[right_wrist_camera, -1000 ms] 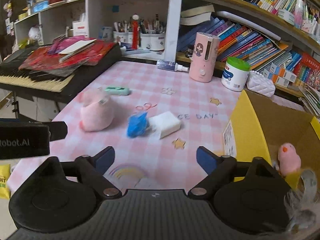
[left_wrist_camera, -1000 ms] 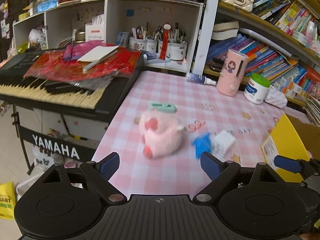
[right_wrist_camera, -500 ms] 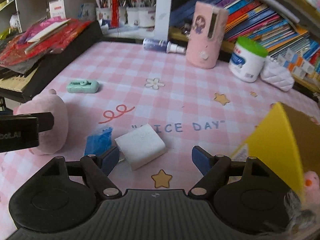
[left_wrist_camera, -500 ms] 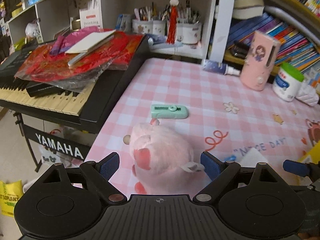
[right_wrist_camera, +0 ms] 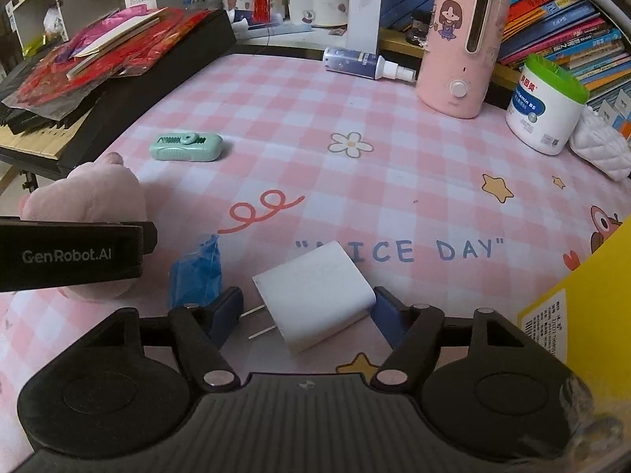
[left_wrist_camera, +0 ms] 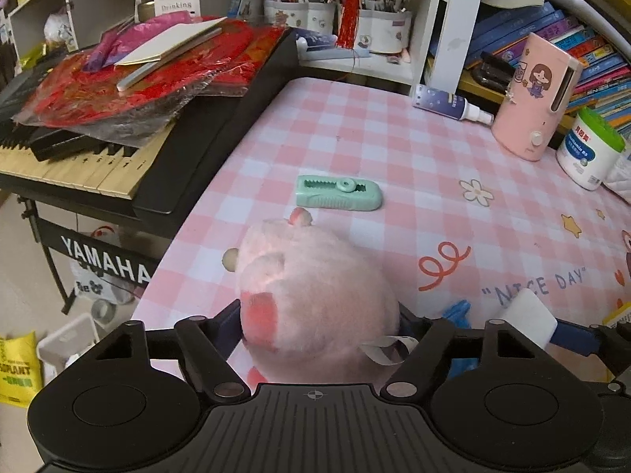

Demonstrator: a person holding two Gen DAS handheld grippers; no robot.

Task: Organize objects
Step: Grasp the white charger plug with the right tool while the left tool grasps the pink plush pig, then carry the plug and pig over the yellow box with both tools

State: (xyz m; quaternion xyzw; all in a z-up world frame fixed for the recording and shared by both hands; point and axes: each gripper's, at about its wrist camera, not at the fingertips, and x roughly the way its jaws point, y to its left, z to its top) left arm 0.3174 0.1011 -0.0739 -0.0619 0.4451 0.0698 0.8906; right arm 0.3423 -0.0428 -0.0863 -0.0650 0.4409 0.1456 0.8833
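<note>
On the pink checked tablecloth (right_wrist_camera: pixel 355 90) — bookshelves (right_wrist_camera: pixel 552 19) behind, a keyboard (left_wrist_camera: pixel 118 165) at its left edge — the left gripper (left_wrist_camera: pixel 315 327) is closing around a pink plush toy (left_wrist_camera: pixel 311 287). Beside it, the right gripper (right_wrist_camera: pixel 305 311) is closing around a white charger (right_wrist_camera: pixel 315 295), its right pad touching.

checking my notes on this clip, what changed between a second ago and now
Both grippers came down and forward. The left gripper now has the pink plush toy between its fingers, which are closing and look pressed into its sides. The right gripper is closing around the white charger; one finger seems to touch, the other is still apart. The green clip, blue wrapper and pink humidifier stayed put.
</note>
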